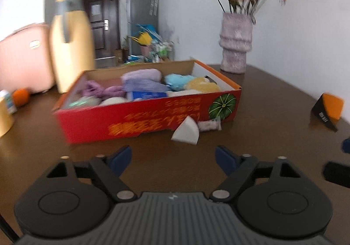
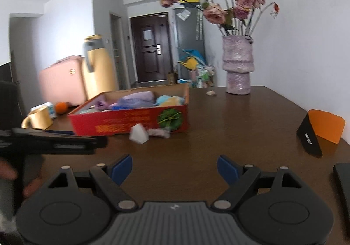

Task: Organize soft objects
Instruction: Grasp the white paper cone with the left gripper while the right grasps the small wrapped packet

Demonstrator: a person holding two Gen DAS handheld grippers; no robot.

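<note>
1. Red cardboard box (image 1: 140,120): open-topped, on the tabletop, filled with soft purple, blue, yellow and white items.
2. White wedge sponge (image 1: 186,131): touching the box's front.
3. Pale wrapped packet (image 1: 209,125): just beside the sponge.

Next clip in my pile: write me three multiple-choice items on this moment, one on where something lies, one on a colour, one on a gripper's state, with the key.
1. Where does the white wedge-shaped sponge lie?
A. Inside the red box
B. On the table in front of the red box
C. Beside the vase

2. What colour is the vase that holds the flowers?
A. Pale purple
B. Green
C. Black

3. How does the right gripper stand?
A. Shut on the sponge
B. Shut, empty
C. Open, with nothing between its fingers

Key: 1 B, the sponge rests on the brown table against the near wall of the red box, next to a small wrapped packet. 2 A, the textured vase is pale purple in both views. 3 C, the blue pads stand wide apart over bare table.
</note>
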